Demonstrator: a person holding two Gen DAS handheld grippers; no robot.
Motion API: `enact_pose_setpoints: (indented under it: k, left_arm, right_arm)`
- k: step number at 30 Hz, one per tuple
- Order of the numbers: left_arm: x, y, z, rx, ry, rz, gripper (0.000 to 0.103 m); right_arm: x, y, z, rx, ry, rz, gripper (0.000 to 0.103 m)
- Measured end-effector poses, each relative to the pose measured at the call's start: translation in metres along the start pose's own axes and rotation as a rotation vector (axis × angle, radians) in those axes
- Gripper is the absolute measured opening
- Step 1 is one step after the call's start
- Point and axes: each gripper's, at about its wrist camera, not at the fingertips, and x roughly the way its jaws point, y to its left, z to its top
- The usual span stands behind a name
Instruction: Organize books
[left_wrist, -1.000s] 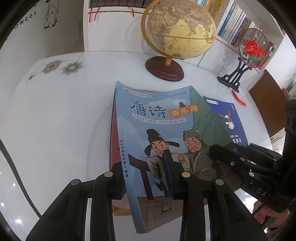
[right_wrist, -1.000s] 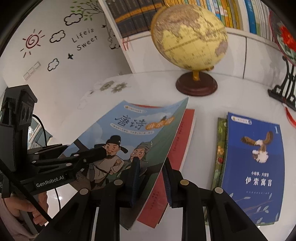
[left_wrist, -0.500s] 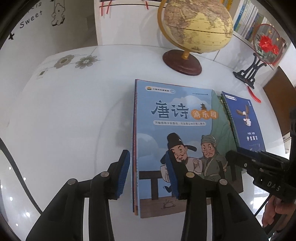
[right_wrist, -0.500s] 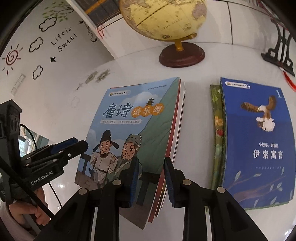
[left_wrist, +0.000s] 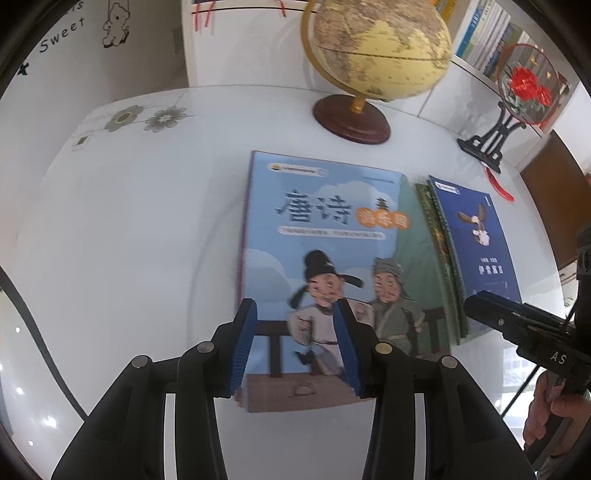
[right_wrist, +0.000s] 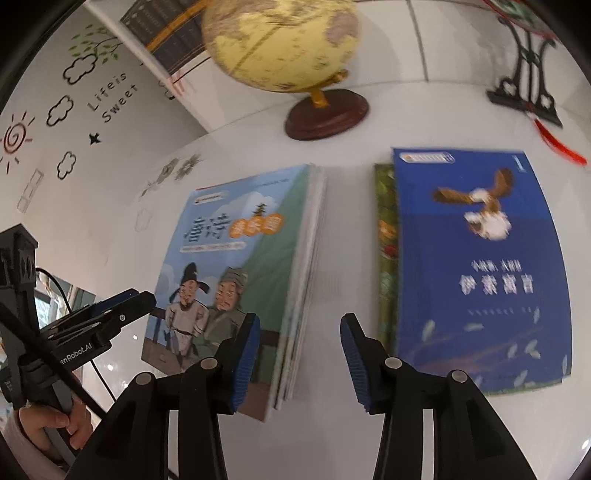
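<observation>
Lying flat on the counter (left_wrist: 129, 258), the poetry book (left_wrist: 325, 266) points lengthwise away beneath both opening, empty grippers, left gripper (left_wrist: 295, 347) and right gripper (right_wrist: 299, 354).

Two book stacks on table (left_wrist: 110, 258): poetry stack (left_wrist: 325, 258) w/ eagle stack (left_wrist: 476, 251) at 3 o'clock; globe (left_wrist: 376, 55) at 12.

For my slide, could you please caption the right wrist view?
Right gripper, jaws opening and empty, above the table between the light-blue book stack and the dark-blue eagle book.
</observation>
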Motion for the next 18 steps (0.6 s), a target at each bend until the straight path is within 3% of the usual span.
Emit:
enact_pose_setpoints:
  k: [10, 18]
  left_arm:
    - [0.006, -0.055, 0.011, 0.036, 0.022, -0.075, 0.040]
    - [0.014, -0.101, 0.013, 0.045, 0.008, -0.140, 0.040]
  right_arm:
    - [-0.026, -0.053, -0.012, 0.098, 0.001, -0.014, 0.044]
    - [-0.063, -0.102, -0.017, 0.117, -0.072, -0.053, 0.044]
